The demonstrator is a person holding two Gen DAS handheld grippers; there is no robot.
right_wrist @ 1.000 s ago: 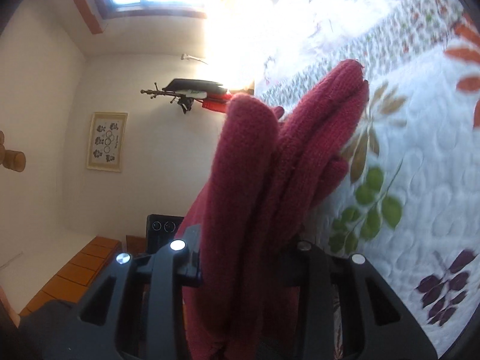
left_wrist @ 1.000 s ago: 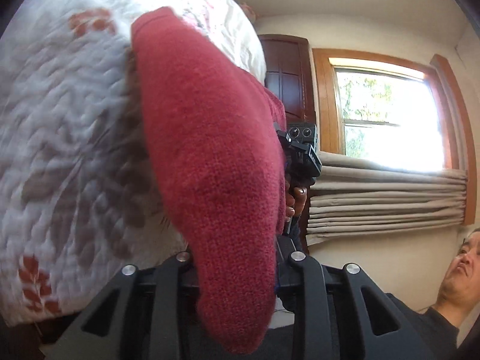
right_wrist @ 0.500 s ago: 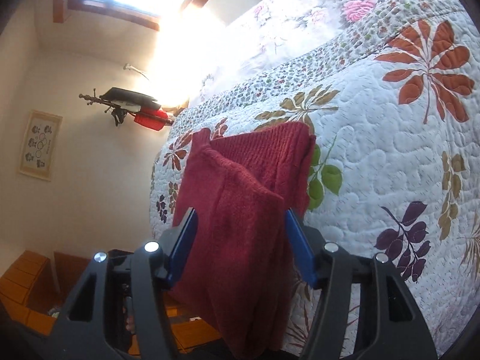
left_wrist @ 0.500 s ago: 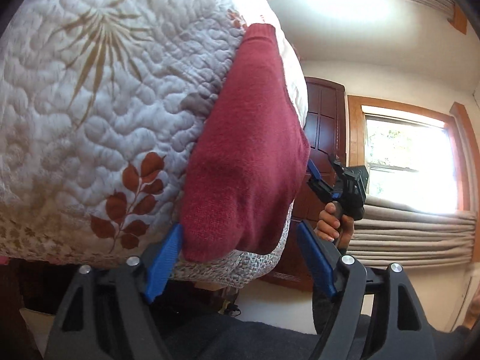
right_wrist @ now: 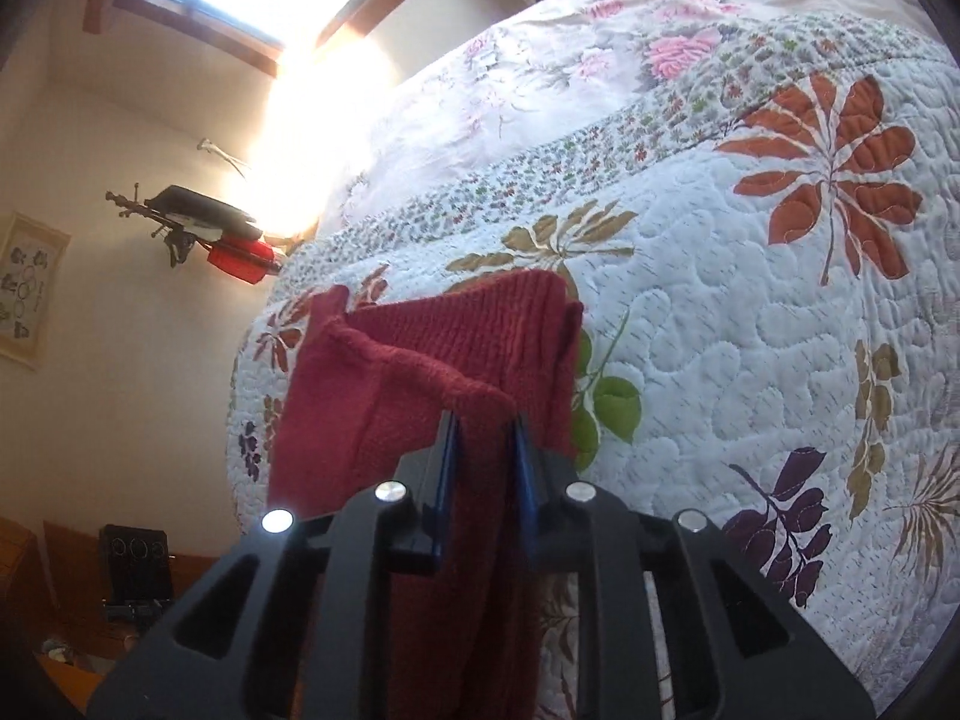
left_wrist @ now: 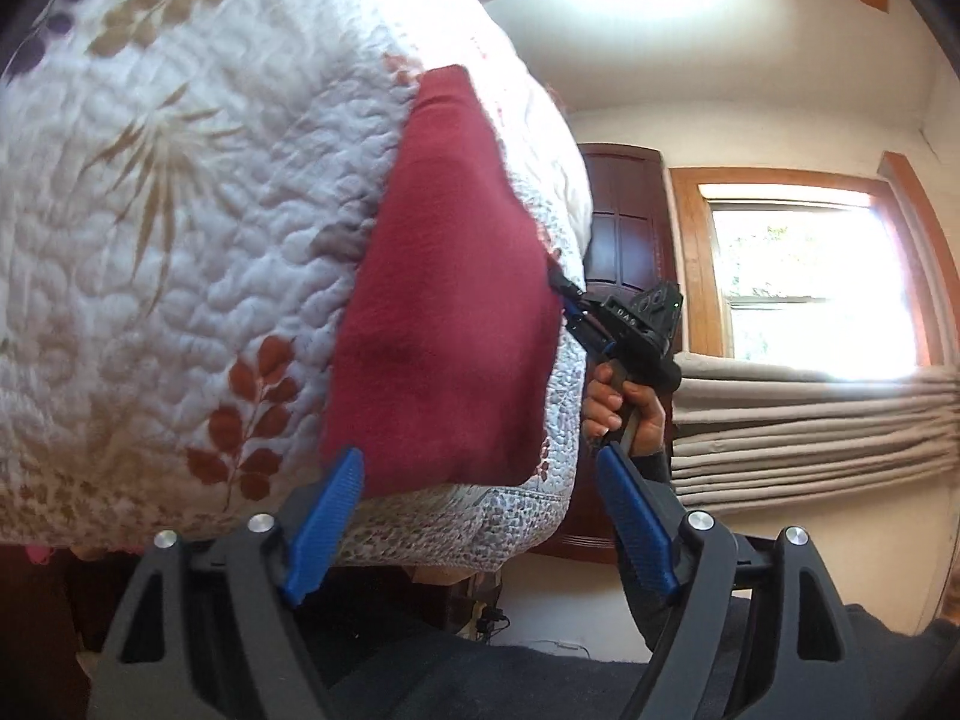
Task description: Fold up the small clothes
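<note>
- Dark red knitted wool garment (right_wrist: 432,372), soft, light, floppy, lies on white leaf-print quilted bed (right_wrist: 750,330); best taken at edges.
- Right gripper (right_wrist: 483,450) is pinched closed on a knit fold.
- Left gripper (left_wrist: 474,516) is wide apart, empty.

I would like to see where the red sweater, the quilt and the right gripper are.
red sweater (left_wrist: 438,324): left wrist view, middle of the knit.
quilt (right_wrist: 750,312): right wrist view, bare white part near the orange leaf.
right gripper (right_wrist: 483,420): right wrist view, between the fingertips.
</note>
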